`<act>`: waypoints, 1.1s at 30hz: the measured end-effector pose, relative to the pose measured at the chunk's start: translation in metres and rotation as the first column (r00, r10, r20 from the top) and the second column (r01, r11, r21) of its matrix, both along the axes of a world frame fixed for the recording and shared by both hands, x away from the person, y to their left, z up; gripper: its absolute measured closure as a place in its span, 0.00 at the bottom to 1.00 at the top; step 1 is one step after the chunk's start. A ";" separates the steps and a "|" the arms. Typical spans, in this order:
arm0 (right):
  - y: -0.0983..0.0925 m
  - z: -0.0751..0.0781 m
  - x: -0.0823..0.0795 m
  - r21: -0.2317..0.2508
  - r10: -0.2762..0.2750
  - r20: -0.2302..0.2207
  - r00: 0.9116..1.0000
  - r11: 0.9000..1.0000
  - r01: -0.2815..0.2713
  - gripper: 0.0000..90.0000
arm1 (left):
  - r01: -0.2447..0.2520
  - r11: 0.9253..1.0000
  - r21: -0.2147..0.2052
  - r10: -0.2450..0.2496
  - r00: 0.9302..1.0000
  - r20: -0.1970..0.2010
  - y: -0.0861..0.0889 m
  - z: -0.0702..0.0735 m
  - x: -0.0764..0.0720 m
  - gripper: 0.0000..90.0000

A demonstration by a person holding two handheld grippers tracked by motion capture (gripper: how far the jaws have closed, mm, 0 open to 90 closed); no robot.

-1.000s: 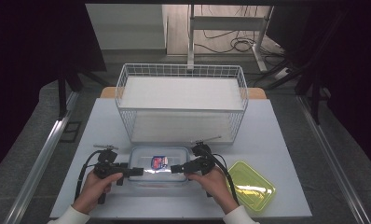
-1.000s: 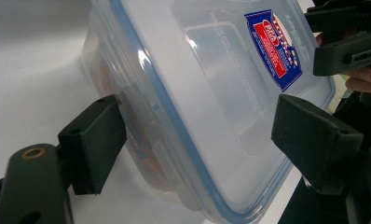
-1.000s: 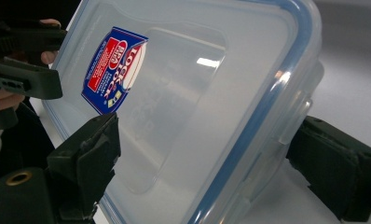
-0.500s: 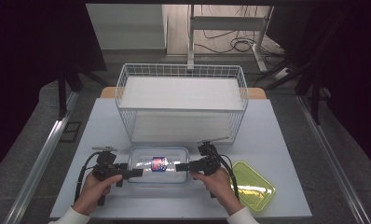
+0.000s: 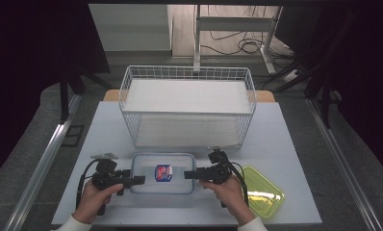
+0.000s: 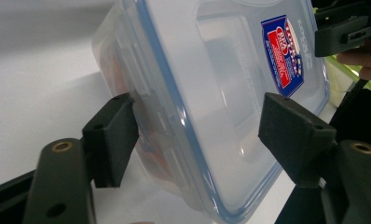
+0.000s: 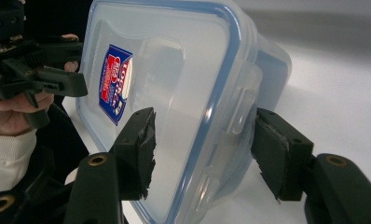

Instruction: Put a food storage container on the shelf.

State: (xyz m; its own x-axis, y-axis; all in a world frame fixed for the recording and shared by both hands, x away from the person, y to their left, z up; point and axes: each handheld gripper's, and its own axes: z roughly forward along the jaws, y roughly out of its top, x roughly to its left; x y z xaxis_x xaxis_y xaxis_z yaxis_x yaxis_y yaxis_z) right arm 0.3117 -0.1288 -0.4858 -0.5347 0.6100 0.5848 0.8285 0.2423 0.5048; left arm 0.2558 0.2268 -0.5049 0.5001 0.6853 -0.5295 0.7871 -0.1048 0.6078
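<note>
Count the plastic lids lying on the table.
2. A clear blue-rimmed lid sits on the container between the two grippers, near the table's front edge; a yellow-green lid lies loose to its right. Nothing suggests others are hidden.

Changes noted, placed relative to the clear box (image 5: 163, 173):

- Left gripper (image 5: 137, 180): jaws have just been closing, now straddling the box's left end; one pad sits at the side latch, the other above the lid. Contact not certain.
- Right gripper (image 5: 189, 174): jaws have just been closing about the box's right end, latch between them; earlier the gripper was angled in from the box's far right corner, now level with its end.
</note>
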 end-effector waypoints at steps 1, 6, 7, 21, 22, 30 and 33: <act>0.000 0.000 -0.001 0.000 0.003 0.003 1.000 1.000 -0.003 0.49 | 0.004 1.000 0.004 -0.004 1.000 0.004 0.000 0.000 -0.001 0.35; -0.003 0.001 -0.005 0.011 0.008 0.019 1.000 1.000 -0.009 0.52 | 0.009 1.000 0.006 -0.009 1.000 0.022 0.002 0.002 -0.005 0.37; -0.005 0.001 -0.006 0.019 0.013 0.023 1.000 1.000 -0.013 0.53 | 0.008 1.000 0.000 -0.008 1.000 0.025 0.002 0.001 -0.006 0.39; -0.004 0.002 -0.013 0.011 0.015 0.056 0.998 1.000 -0.016 0.53 | 0.020 1.000 -0.005 -0.020 0.999 0.041 0.005 0.002 -0.009 0.43; -0.005 0.002 -0.013 0.013 0.015 0.058 0.998 1.000 -0.016 0.54 | 0.022 1.000 -0.007 -0.022 0.999 0.041 0.006 0.002 -0.010 0.43; -0.006 0.001 -0.017 0.031 -0.004 0.065 0.998 1.000 0.002 0.54 | 0.013 1.000 -0.004 -0.013 0.998 0.054 0.005 0.002 -0.013 0.44; -0.005 0.001 -0.021 0.036 -0.025 0.078 0.997 0.999 0.022 0.54 | -0.003 1.000 0.006 0.003 0.998 0.064 0.003 0.003 -0.016 0.44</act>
State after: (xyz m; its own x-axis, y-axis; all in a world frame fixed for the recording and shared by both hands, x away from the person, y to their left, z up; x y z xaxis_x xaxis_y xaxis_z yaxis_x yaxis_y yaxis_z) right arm 0.2909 -0.1342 -0.4847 -0.5651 0.6030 0.5631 0.7917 0.2041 0.5759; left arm 0.2398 0.2294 -0.5016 0.5304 0.6899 -0.4926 0.7473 -0.1061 0.6560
